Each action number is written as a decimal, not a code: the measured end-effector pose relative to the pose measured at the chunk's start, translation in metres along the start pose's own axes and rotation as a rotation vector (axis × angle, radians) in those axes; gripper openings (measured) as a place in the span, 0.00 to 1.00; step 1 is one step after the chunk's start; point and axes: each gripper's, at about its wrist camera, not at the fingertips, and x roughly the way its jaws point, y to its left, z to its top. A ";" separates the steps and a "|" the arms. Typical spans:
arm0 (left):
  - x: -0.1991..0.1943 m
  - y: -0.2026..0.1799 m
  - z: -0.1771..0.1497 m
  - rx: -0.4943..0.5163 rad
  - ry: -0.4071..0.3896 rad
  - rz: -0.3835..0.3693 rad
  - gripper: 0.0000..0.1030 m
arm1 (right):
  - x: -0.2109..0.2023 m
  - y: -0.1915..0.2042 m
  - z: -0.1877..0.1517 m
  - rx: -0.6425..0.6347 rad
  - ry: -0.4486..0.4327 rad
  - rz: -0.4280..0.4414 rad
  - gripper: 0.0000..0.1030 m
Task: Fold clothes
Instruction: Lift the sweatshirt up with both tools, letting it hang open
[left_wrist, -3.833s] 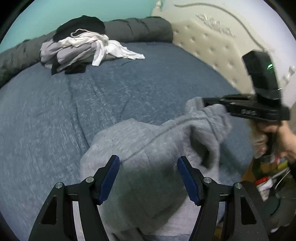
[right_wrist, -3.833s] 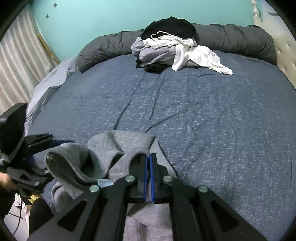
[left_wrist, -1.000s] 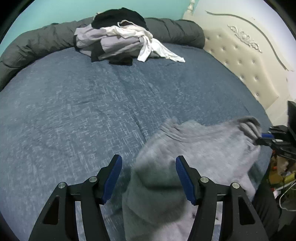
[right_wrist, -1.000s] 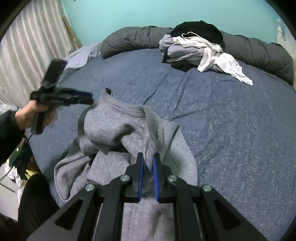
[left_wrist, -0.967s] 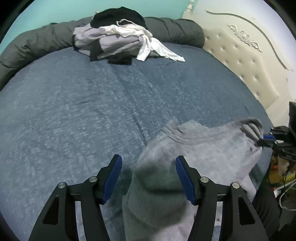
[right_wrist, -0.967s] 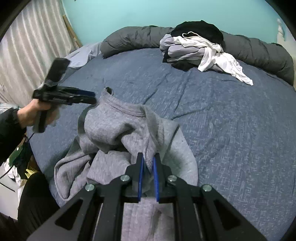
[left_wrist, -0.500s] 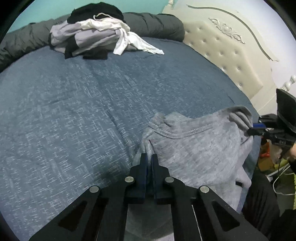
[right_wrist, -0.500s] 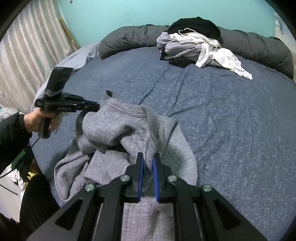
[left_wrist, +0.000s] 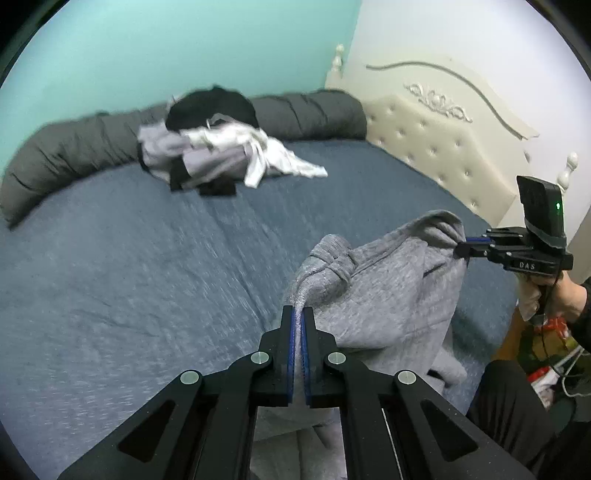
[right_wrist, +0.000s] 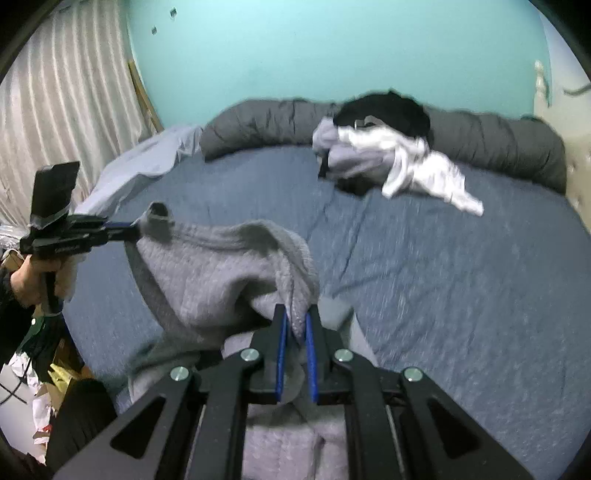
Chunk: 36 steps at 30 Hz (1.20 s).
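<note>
clothes pile (left_wrist: 225, 155): blurring in both views; the single garments are not telling apart.
bed (left_wrist: 110, 266): the cover's weave is smearing into streaks; near edge is running out of frame.
grey sweatshirt (left_wrist: 388, 291): lower part is dropping behind the left tongs (left_wrist: 297, 325) and off the bottom edge; overall shape is staying unreadable. In the right wrist view the right tongs (right_wrist: 294, 332) are covering its pinched fold.
floor clutter (right_wrist: 40, 387): too small and cropped to be identifying.
person's hand (left_wrist: 554, 295): sleeve is getting cut by the right edge.
headboard (right_wrist: 576, 173): only a sliver is showing at the right wrist view's edge.
</note>
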 end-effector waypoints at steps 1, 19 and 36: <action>-0.012 -0.003 0.004 0.000 -0.014 0.015 0.03 | -0.008 0.003 0.007 -0.004 -0.020 -0.005 0.09; -0.237 -0.086 0.150 0.071 -0.370 0.211 0.02 | -0.237 0.085 0.183 -0.231 -0.414 -0.157 0.08; -0.405 -0.160 0.243 0.165 -0.570 0.336 0.02 | -0.369 0.144 0.248 -0.327 -0.544 -0.199 0.08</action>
